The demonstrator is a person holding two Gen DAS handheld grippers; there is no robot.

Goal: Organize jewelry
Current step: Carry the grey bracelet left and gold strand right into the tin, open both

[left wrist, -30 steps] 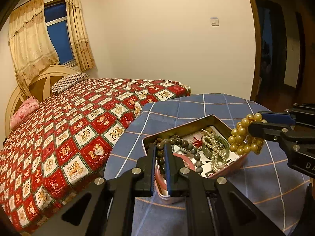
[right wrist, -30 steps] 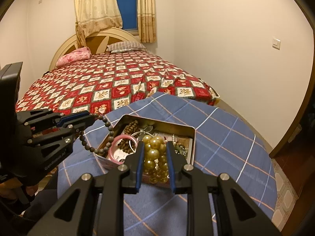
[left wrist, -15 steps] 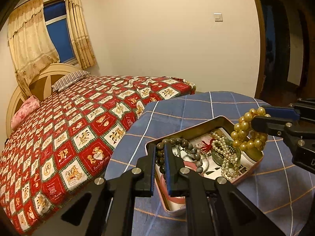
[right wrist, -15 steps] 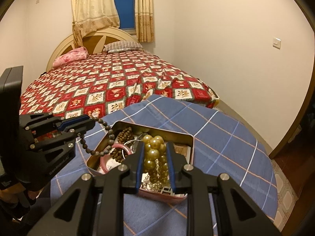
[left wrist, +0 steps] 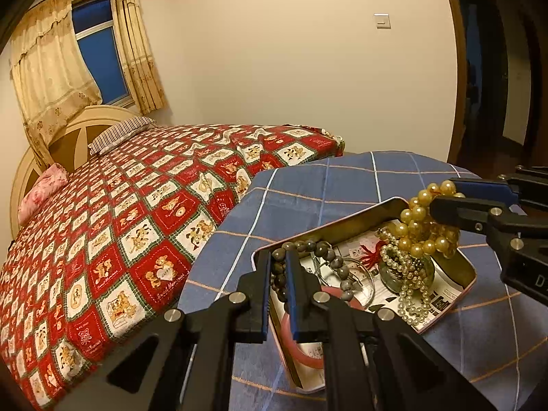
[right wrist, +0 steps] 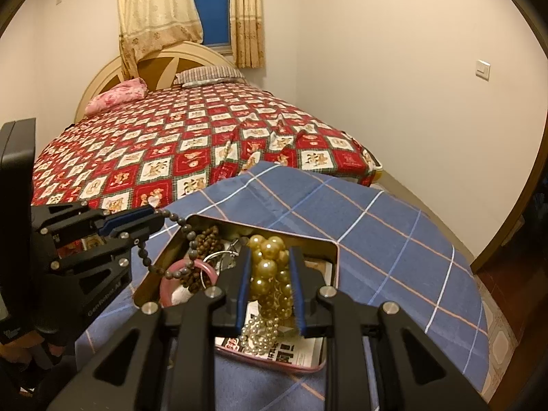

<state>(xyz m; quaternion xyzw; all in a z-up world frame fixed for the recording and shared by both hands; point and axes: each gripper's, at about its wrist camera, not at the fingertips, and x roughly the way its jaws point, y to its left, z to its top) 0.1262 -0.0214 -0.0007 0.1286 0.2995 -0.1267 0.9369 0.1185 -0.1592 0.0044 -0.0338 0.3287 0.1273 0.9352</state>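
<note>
Gold bead strand point(right wrist: 269, 274): bunched between the pads of the right gripper point(right wrist: 269, 287), which is closed on it at a narrow gap; the clump hangs over the tin's right half, above the small pearl strand.
Grey bead bracelet point(left wrist: 328, 257): one end pinched in the left gripper point(left wrist: 277, 274), whose jaws are almost fully closed on it; the loop droops over the tin's near-left corner, lower beads just above the contents.
Tin point(left wrist: 471, 275): a shallow metal tray with a pink outer rim, sitting near the front edge of the round table point(left wrist: 308, 185) with the blue checked cloth.
Inside the tin: a pink bangle point(right wrist: 205, 269) at the left end, a brown bead bracelet point(right wrist: 205, 239) by the far-left corner, the small pearl strand point(left wrist: 411, 287) draped over a green glass piece; printed paper lines the bottom.
Risk, snagging: both held strands dangle close to the loose pieces, so lifting or lowering either could hook the pearls or the brown beads and drag them out.
Risk, slipping: the gold beads are round and smooth and held in a bunch; a jolt could let them slide through the pads.
Risk, collision: both grippers work over one small tin, so their fingers could knock together.
Risk, tin shifting: it looks light on soft cloth near the edge; a sideways pull could skid it off.
</note>
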